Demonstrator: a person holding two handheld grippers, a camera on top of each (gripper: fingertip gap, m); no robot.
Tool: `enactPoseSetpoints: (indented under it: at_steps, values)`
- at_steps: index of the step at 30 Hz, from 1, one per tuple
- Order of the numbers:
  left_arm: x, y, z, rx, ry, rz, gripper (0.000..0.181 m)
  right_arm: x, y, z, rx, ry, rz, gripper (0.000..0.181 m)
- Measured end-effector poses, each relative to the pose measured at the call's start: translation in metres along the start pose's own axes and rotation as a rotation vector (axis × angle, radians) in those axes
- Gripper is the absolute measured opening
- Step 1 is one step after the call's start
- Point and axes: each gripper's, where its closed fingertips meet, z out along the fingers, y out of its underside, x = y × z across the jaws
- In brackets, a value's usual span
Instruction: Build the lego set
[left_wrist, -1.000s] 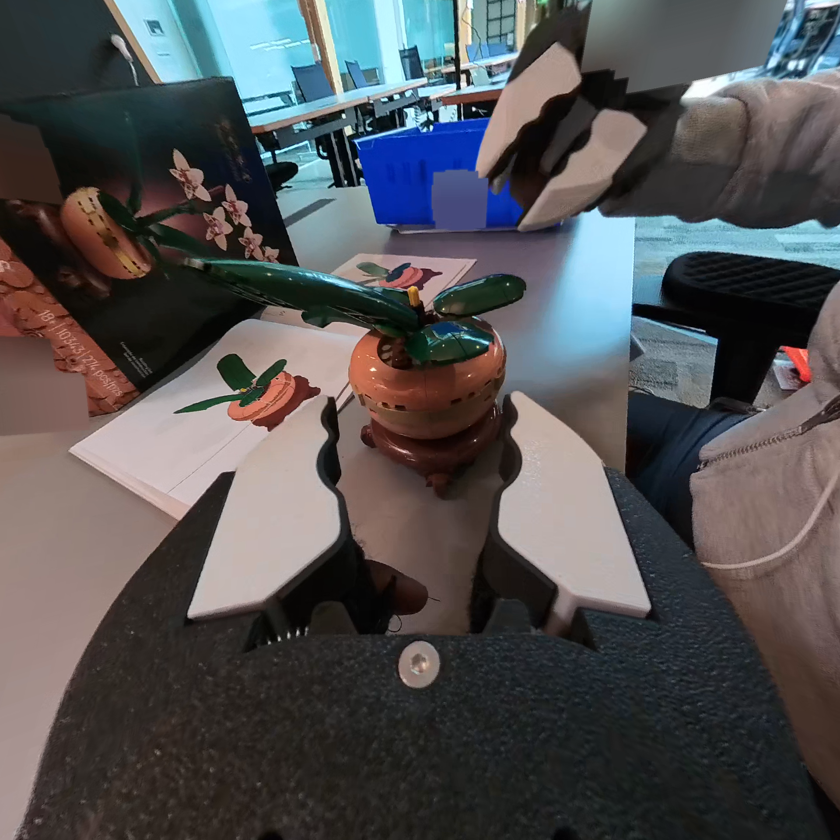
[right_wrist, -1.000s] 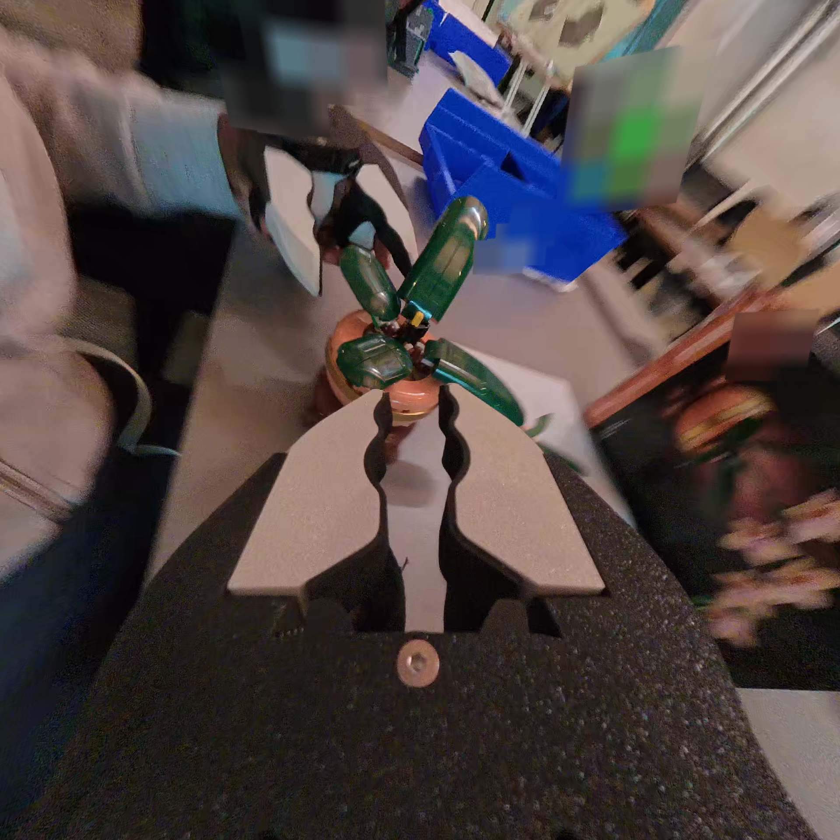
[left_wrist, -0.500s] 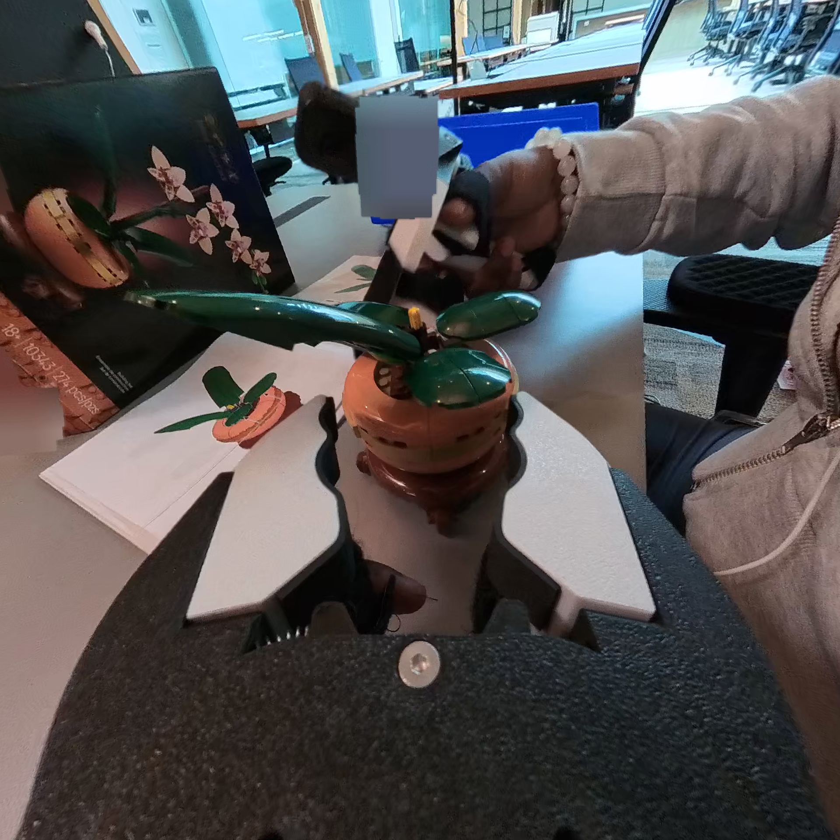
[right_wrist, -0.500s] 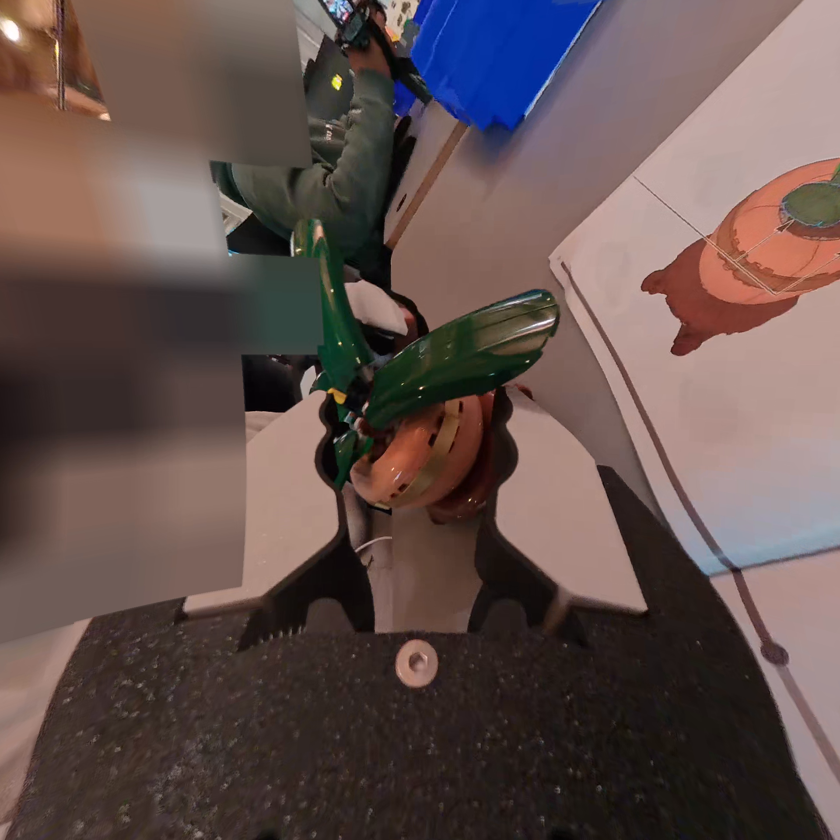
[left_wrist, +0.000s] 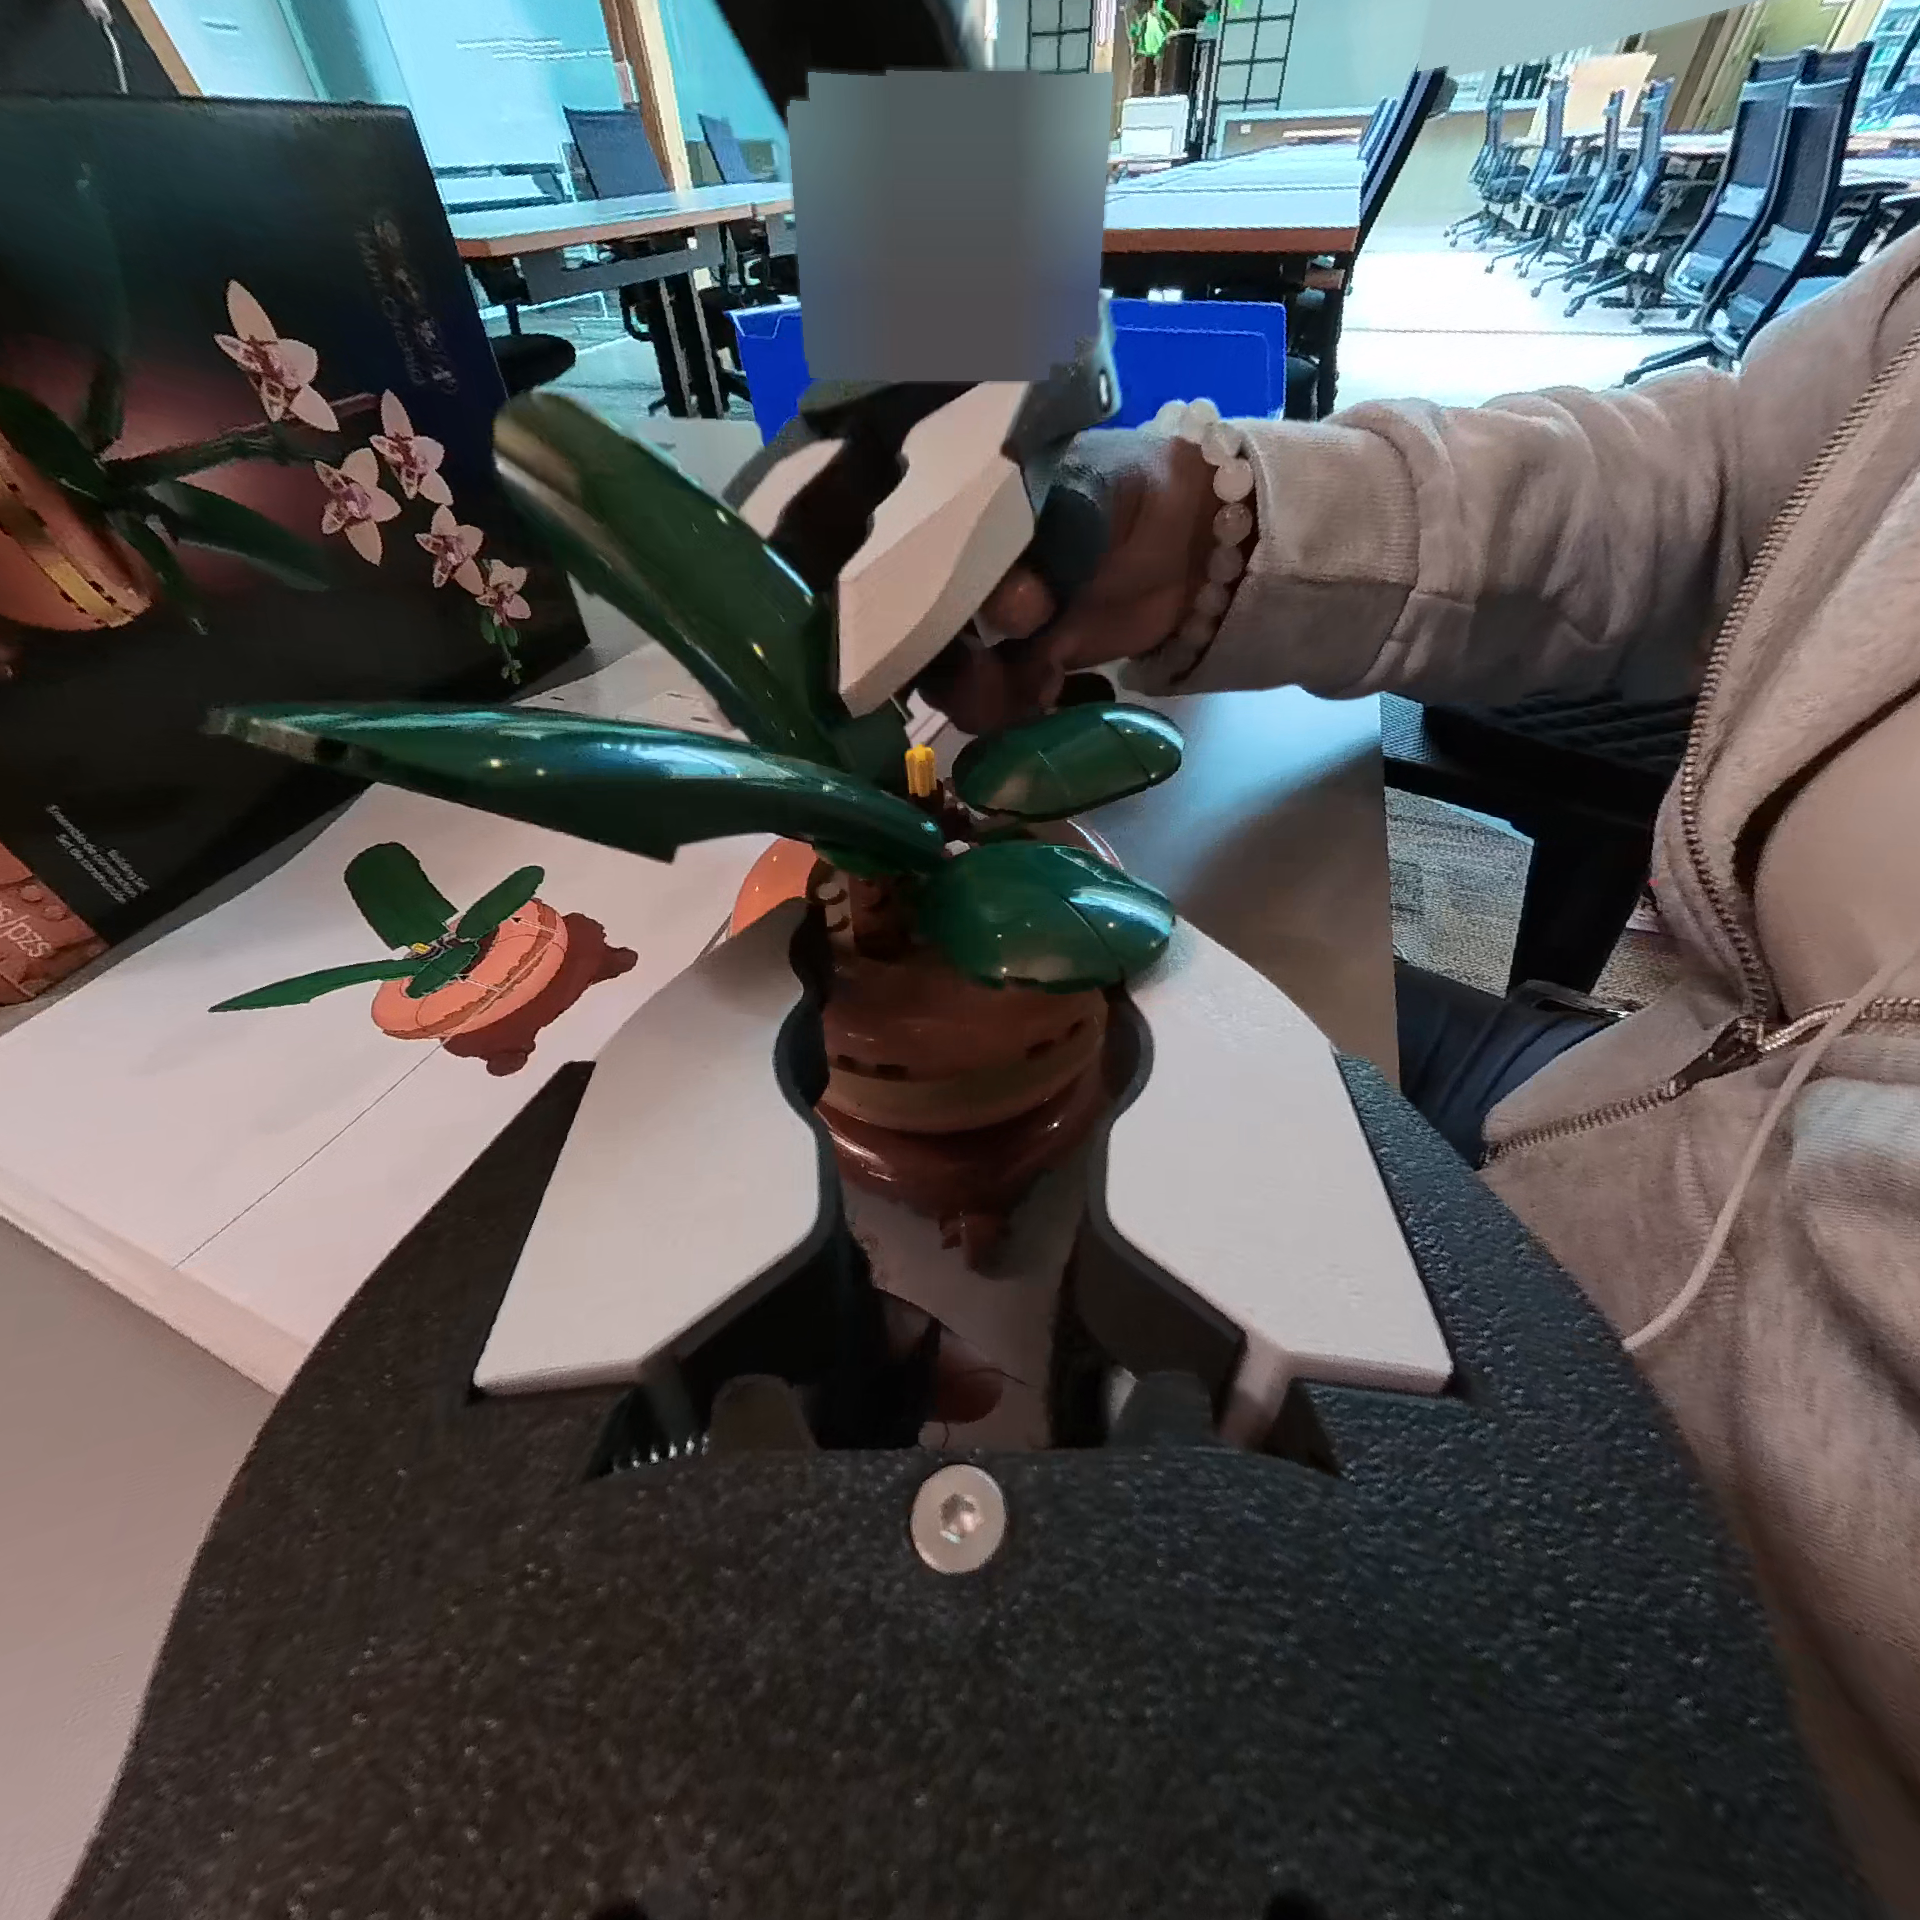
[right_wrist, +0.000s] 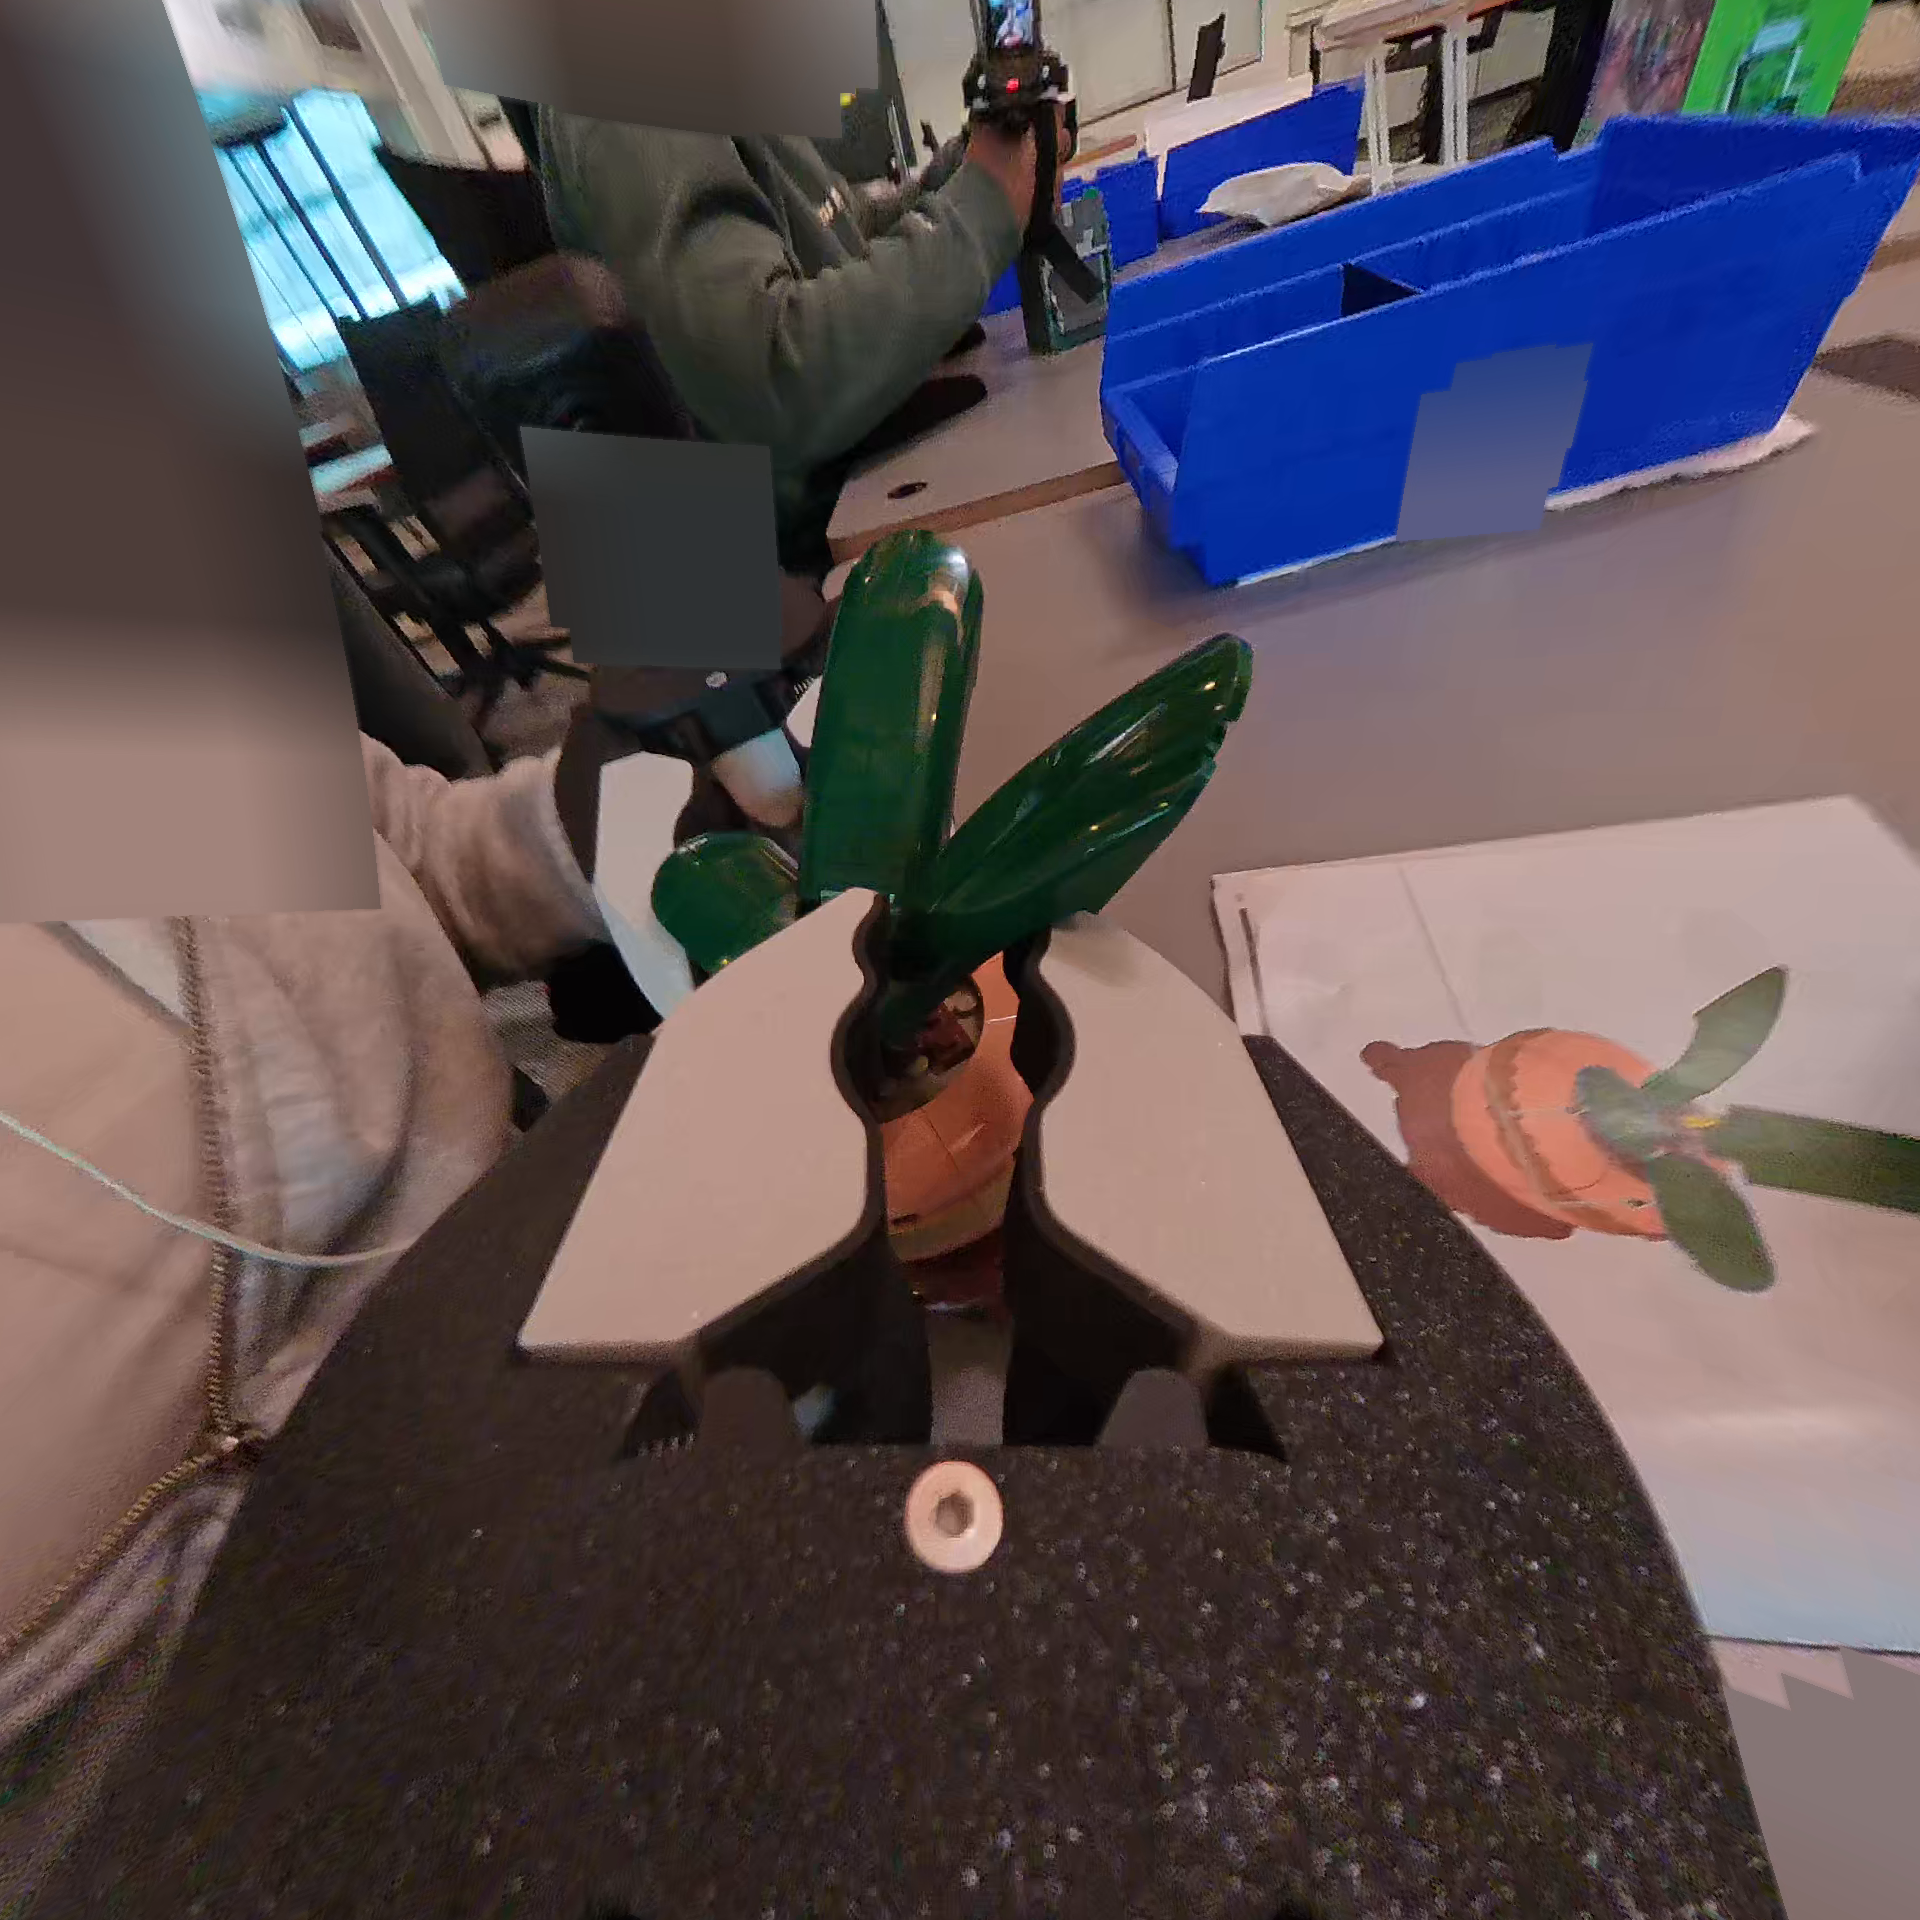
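The lego plant is an orange pot (left_wrist: 956, 1081) on a brown base with several dark green leaves and a yellow peg (left_wrist: 918, 769) at its centre. My left gripper (left_wrist: 966, 935) is shut on the pot, one finger on each side. One leaf (left_wrist: 675, 561) stands up steeply, and a long leaf (left_wrist: 582, 769) points left. My right gripper (left_wrist: 904, 582) reaches down from behind to the base of the raised leaf. In the right wrist view my right gripper (right_wrist: 951, 925) is shut on that leaf's stem (right_wrist: 914, 997) above the pot (right_wrist: 956, 1143). A left finger (right_wrist: 634, 894) shows behind.
An open instruction booklet (left_wrist: 312, 1039) lies left of the pot and shows in the right wrist view (right_wrist: 1558, 935). The dark set box (left_wrist: 208, 468) stands behind it. A blue bin (right_wrist: 1455, 364) sits farther back. Another person (right_wrist: 779, 260) sits at the adjoining table. A black chair (left_wrist: 1558, 769) stands past the table's right edge.
My left gripper moved forward and closed on the pot. My right gripper came down onto the plant's centre, and one leaf now stands up steeply.
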Motion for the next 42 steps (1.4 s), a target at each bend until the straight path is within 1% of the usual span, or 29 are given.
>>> enactPoseSetpoints:
  at_steps: [5,9,10,11,12,16,18,19,21,23,25,28,31,35,38,40,41,42]
  values:
    - [0.002,0.000,0.001,-0.014,-0.004,0.004,0.054,-0.001,-0.001,0.000,-0.030,0.028,-0.112,0.021]
    - [0.002,0.001,0.001,-0.025,-0.014,0.028,0.054,-0.002,-0.002,0.000,-0.025,0.045,-0.135,0.022]
    - [0.002,0.002,0.000,-0.030,-0.018,0.041,0.056,-0.002,-0.001,-0.002,-0.033,0.049,-0.110,0.030]
    - [0.002,0.003,-0.001,-0.039,-0.026,0.062,0.059,0.000,0.002,-0.005,-0.048,0.058,-0.074,0.044]
    - [0.002,0.005,-0.004,-0.051,-0.035,0.088,0.062,0.000,0.005,-0.011,-0.056,0.056,-0.037,0.053]
    - [0.003,0.012,-0.025,-0.101,-0.039,0.165,0.065,-0.014,0.013,-0.038,-0.010,-0.037,0.009,0.041]
    - [0.003,0.012,-0.036,-0.100,-0.036,0.180,0.063,-0.015,0.022,-0.049,-0.036,-0.033,0.009,0.038]
    - [0.003,0.009,-0.040,-0.090,-0.036,0.188,0.058,-0.015,0.028,-0.052,-0.062,-0.023,0.001,0.036]
    - [0.006,0.000,-0.045,-0.050,-0.028,0.201,0.051,-0.014,0.039,-0.051,-0.112,0.008,-0.032,0.034]
    - [0.010,-0.009,-0.043,-0.025,-0.031,0.211,0.049,-0.019,0.052,-0.044,-0.189,0.013,-0.090,0.033]
    - [0.014,-0.009,-0.038,-0.059,-0.021,0.230,0.049,-0.016,0.059,-0.036,-0.240,0.064,-0.151,0.032]
    - [0.023,-0.004,-0.031,-0.114,-0.010,0.289,0.052,-0.016,0.058,-0.027,-0.217,0.111,-0.206,0.028]
    - [0.027,-0.005,-0.029,-0.129,-0.014,0.301,0.051,-0.015,0.057,-0.023,-0.197,0.152,-0.217,0.034]
    - [0.026,-0.004,-0.028,-0.121,-0.026,0.281,0.051,-0.018,0.057,-0.018,-0.167,0.197,-0.219,0.046]
    - [0.025,0.002,-0.031,-0.139,-0.030,0.275,0.052,-0.018,0.067,-0.024,-0.188,0.230,-0.196,0.060]
    - [0.022,0.004,-0.035,-0.140,-0.043,0.273,0.053,-0.018,0.064,-0.036,-0.143,0.279,-0.199,0.052]
    - [0.022,0.003,-0.036,-0.130,-0.045,0.270,0.053,-0.022,0.054,-0.043,-0.090,0.316,-0.241,0.044]
    - [0.022,0.002,-0.038,-0.121,-0.046,0.271,0.053,-0.032,0.039,-0.048,-0.027,0.353,-0.333,0.036]
